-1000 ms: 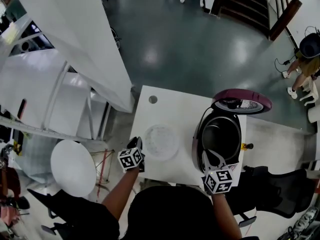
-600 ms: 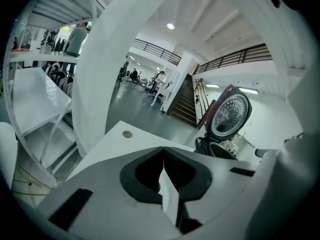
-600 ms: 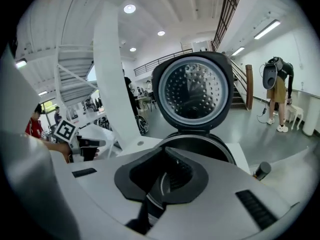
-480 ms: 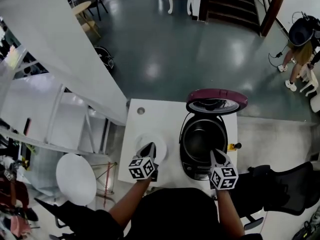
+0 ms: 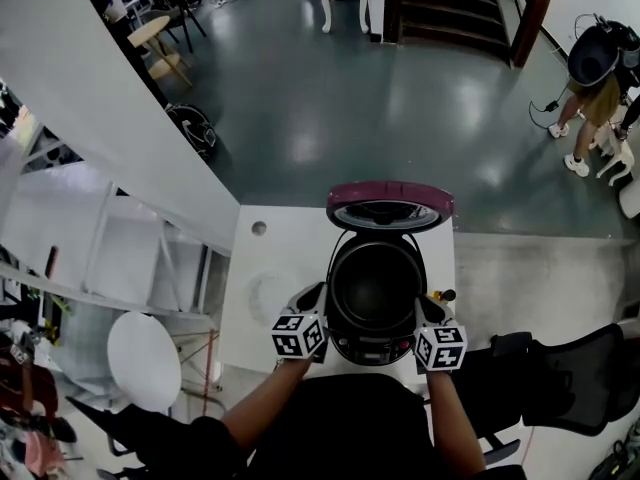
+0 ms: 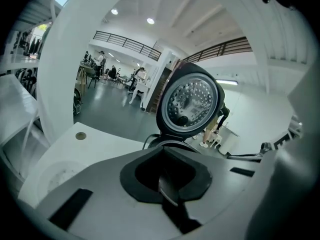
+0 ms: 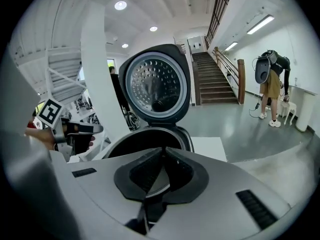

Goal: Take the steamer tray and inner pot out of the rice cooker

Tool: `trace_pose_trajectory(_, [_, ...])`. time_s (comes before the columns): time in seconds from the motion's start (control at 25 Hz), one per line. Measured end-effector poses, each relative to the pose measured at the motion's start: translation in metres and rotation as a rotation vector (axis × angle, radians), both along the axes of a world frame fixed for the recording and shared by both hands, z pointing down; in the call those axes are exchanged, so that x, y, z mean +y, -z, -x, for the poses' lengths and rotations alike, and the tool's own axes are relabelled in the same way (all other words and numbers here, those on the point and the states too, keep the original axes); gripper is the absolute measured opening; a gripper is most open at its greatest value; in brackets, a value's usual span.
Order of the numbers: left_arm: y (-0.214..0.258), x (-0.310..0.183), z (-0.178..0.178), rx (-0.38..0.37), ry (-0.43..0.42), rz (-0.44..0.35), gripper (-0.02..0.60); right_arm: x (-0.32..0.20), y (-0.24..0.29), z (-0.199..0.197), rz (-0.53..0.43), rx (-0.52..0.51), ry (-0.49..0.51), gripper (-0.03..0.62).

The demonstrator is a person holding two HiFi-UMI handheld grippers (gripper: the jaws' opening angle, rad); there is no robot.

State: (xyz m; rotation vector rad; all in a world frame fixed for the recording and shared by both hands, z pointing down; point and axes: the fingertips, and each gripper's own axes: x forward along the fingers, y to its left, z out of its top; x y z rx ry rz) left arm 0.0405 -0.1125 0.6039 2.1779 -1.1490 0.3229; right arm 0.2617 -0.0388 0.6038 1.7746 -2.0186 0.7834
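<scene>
Rice cooker [image 5: 372, 346] lid up, inner pot [image 5: 373, 286] inside, left gripper [image 5: 313, 295] and right gripper [image 5: 422, 306] flanking it, jaws together, empty

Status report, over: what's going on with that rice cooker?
Left gripper, right gripper shut, empty, flanking rice cooker. Lid up, inner pot inside. Steamer tray on table. Nothing blocking.

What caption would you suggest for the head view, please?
Left tongs and right tongs flank open rice cooker; inner pot inside, steamer tray on table.

A big open workspace hall: glossy grey floor [image 5: 330, 108], staircase [image 5: 445, 8], white table [image 5: 255, 263], black office chair [image 5: 560, 378].
</scene>
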Motion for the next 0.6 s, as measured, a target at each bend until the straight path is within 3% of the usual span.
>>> trace_pose_trajectory(0.36, [-0.002, 0.004, -0.019, -0.028, 0.019, 0.005, 0.005, -0.015, -0.027, -0.027, 0.073, 0.034, 0.000, 0.014])
trace_pose_trajectory(0.48, [-0.003, 0.006, -0.018, -0.033, 0.030, 0.012, 0.005, -0.018, -0.043, -0.029, 0.123, 0.043, 0.019, 0.111])
trace_pose_trajectory(0.6, [-0.004, 0.007, -0.013, -0.035, 0.045, 0.020, 0.005, -0.024, -0.054, -0.025, 0.157, 0.051, 0.043, 0.159])
